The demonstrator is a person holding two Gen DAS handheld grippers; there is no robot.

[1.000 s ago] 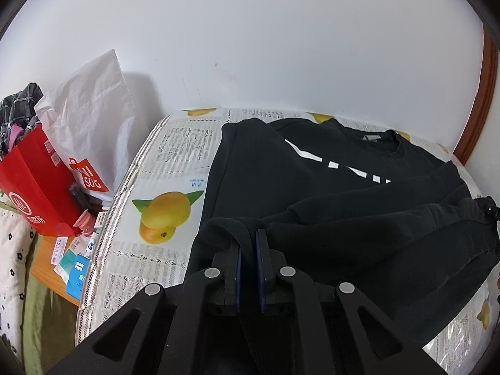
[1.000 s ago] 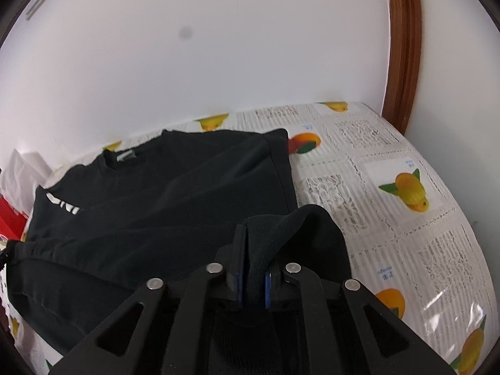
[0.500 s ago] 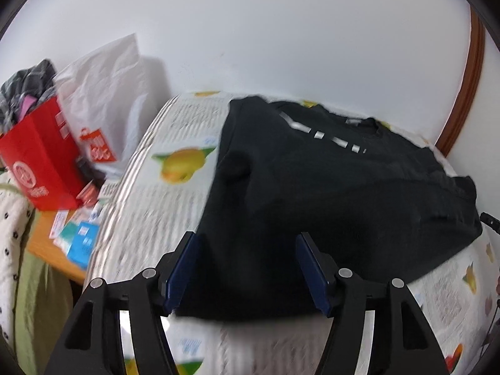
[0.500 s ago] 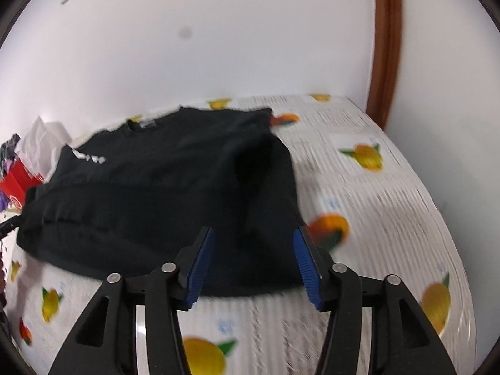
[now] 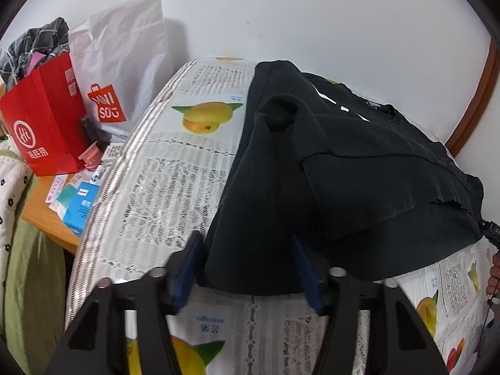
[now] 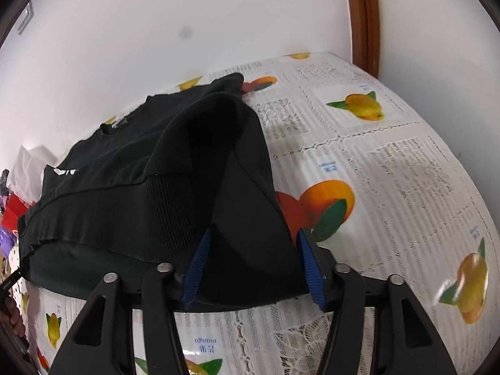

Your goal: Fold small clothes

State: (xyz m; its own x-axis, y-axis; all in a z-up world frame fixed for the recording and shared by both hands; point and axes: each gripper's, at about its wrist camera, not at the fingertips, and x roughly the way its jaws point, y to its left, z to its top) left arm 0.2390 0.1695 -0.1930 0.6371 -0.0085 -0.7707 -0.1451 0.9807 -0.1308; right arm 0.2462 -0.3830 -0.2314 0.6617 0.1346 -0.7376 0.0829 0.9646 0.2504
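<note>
A black sweatshirt [image 5: 359, 168] with white lettering lies folded up over itself on the table, its ribbed hem on top. It also shows in the right wrist view [image 6: 150, 193]. My left gripper [image 5: 247, 268] is open, its blue pads either side of the garment's near left corner. My right gripper [image 6: 254, 265] is open around the near right corner. Neither holds the cloth.
The table has a fruit-print lace cover [image 6: 390, 162]. A red paper bag [image 5: 43, 118] and a white Miniso bag [image 5: 122, 72] stand left of the table, with small boxes [image 5: 78, 200] on a wooden surface. A white wall is behind, a brown door frame [image 6: 362, 15] at right.
Both grippers were shut on the sweatshirt's hem a second ago. They have opened, let the cloth drop onto the garment, and drawn back toward the near edge.
</note>
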